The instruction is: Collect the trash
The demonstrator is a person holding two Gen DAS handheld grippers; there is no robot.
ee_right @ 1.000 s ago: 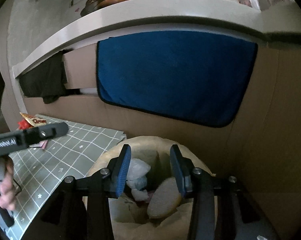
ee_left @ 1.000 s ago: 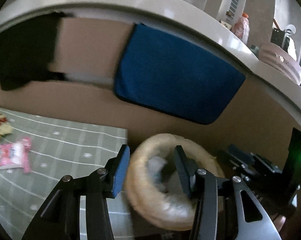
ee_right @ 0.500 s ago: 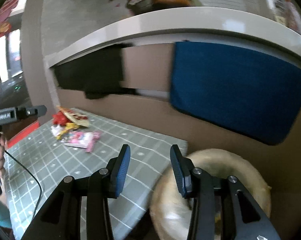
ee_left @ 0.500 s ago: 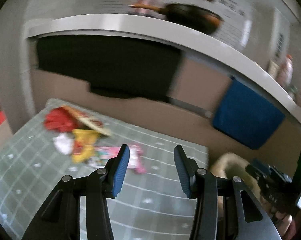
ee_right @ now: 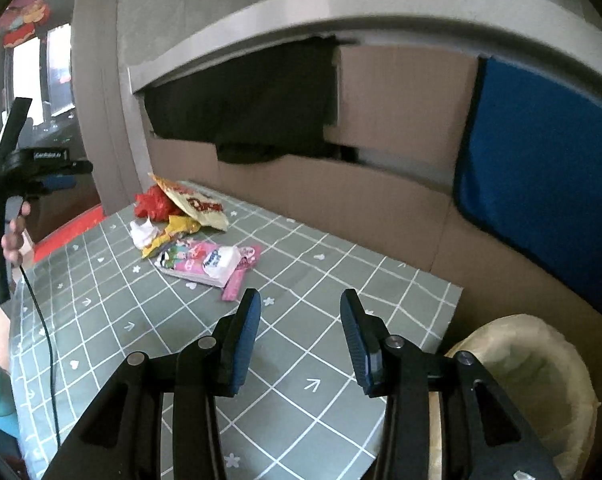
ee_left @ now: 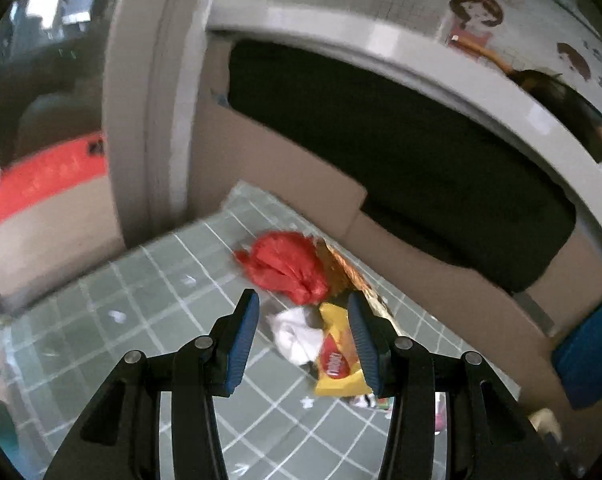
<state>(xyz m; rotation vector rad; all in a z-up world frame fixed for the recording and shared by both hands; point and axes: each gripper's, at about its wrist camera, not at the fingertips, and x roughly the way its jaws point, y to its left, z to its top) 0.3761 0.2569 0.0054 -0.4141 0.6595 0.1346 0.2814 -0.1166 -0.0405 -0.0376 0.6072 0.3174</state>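
Left tool (ee_left: 303, 320), released, hovers over a yellow wrapper (ee_left: 338, 362) beside red bag (ee_left: 287, 265)

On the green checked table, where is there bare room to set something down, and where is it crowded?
Free: the wide stretch of tablecloth between the pink packet and the edge by the lined bin, under the open right gripper; also the near-left strip by the cable. Crowded: the far left corner, where the red bag, snack bag, white tissue and yellow wrapper cluster.
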